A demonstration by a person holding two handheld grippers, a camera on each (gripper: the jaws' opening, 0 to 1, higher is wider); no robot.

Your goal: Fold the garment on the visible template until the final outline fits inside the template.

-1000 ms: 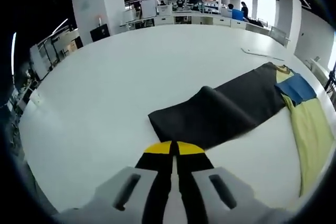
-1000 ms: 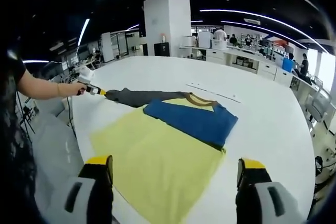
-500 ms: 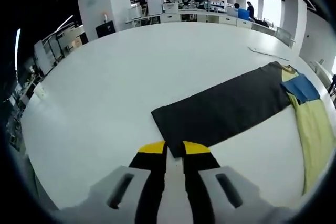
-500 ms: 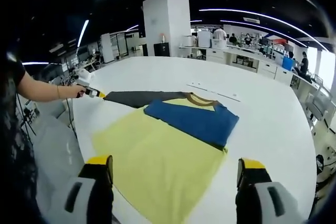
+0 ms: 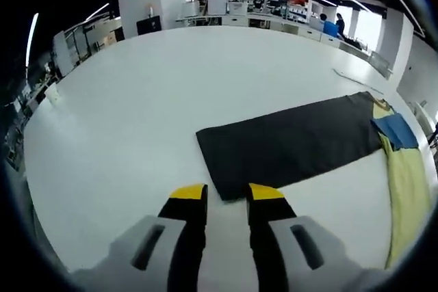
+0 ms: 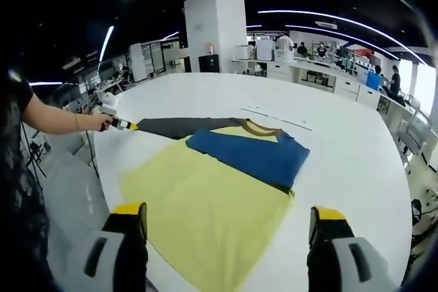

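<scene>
The garment (image 6: 219,169), yellow body, blue and dark sleeves, lies flat near the white table's (image 5: 137,100) edge. I see no writing. My left gripper (image 5: 226,195) is slightly parted, empty; right gripper (image 6: 230,221) wide, empty.

The left hand-held gripper (image 5: 226,194), clamped on the dark sleeve's (image 5: 291,143) end a second ago, now has its jaws parted and sits just short of that end. The sleeve's raised hump is gone; it lies flat on the desk (image 5: 137,100).
</scene>
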